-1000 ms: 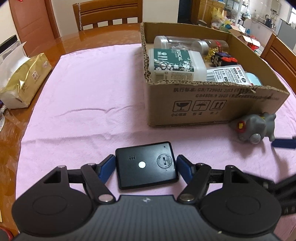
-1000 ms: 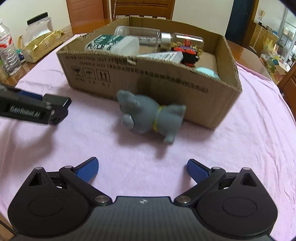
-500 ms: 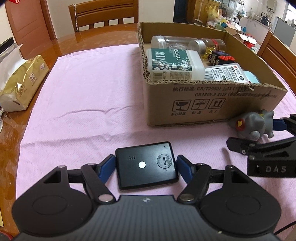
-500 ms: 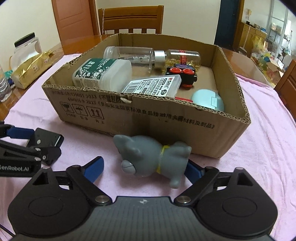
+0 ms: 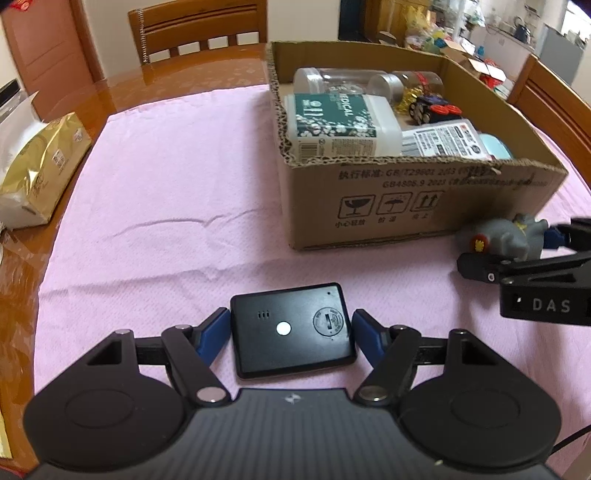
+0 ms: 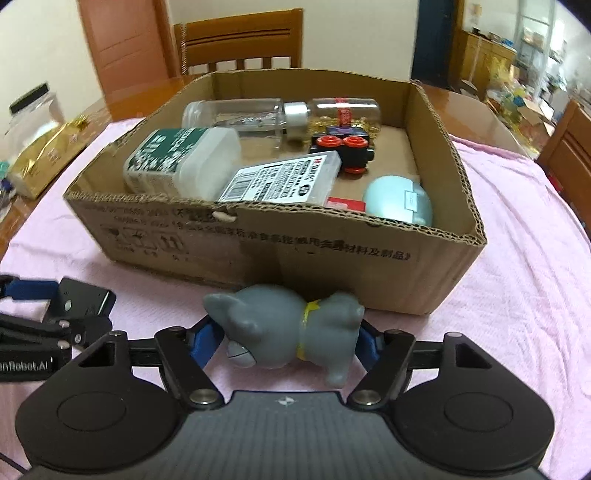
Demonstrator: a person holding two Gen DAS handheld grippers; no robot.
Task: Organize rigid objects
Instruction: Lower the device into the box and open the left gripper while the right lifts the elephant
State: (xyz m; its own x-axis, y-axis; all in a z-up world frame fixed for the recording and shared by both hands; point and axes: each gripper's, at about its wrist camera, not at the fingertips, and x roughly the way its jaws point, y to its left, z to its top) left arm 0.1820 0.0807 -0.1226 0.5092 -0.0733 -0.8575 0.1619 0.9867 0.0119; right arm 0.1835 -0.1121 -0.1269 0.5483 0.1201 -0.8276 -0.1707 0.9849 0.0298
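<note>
**Q:** While both grippers sit low over the pink cloth, what lies between the fingers of each?

**A:** Between the right gripper [image 6: 288, 338] fingers lies a grey toy cat [image 6: 286, 330], on its side, head toward the left finger and hind end toward the right one. Both blue pads [image 6: 207, 338] press against it, so the fingers are clamped on the cat. Just beyond the fingertips stands the near wall of a cardboard box [image 6: 369, 258].

**Q:** And the left one?

**A:** Between the left gripper [image 5: 290, 328] fingers lies a flat black device [image 5: 293, 328] with a white dot and a round cover on its face. It rests on the pink cloth [image 5: 166, 184]. The fingers stand apart, one at each short side of the device; the left pad [image 5: 214, 332] is touching or nearly touching its edge, the right one shows a thin gap.

**Q:** What is past the left fingertips?

**A:** Ahead and to the right is the same box, well apart from the device. Inside it lie a green-labelled white bottle [image 5: 332, 123], a clear jar [image 5: 328, 79], a toy car [image 5: 432, 109], a barcoded white case [image 5: 443, 142] and a pale blue case [image 6: 399, 199].

**Q:** Anything off to the sides?

**A:** Far left of the fingers, a gold packet [image 5: 40, 170] lies on the wooden table [image 5: 184, 81]. A wooden chair [image 5: 199, 29] stands behind the table.
</note>
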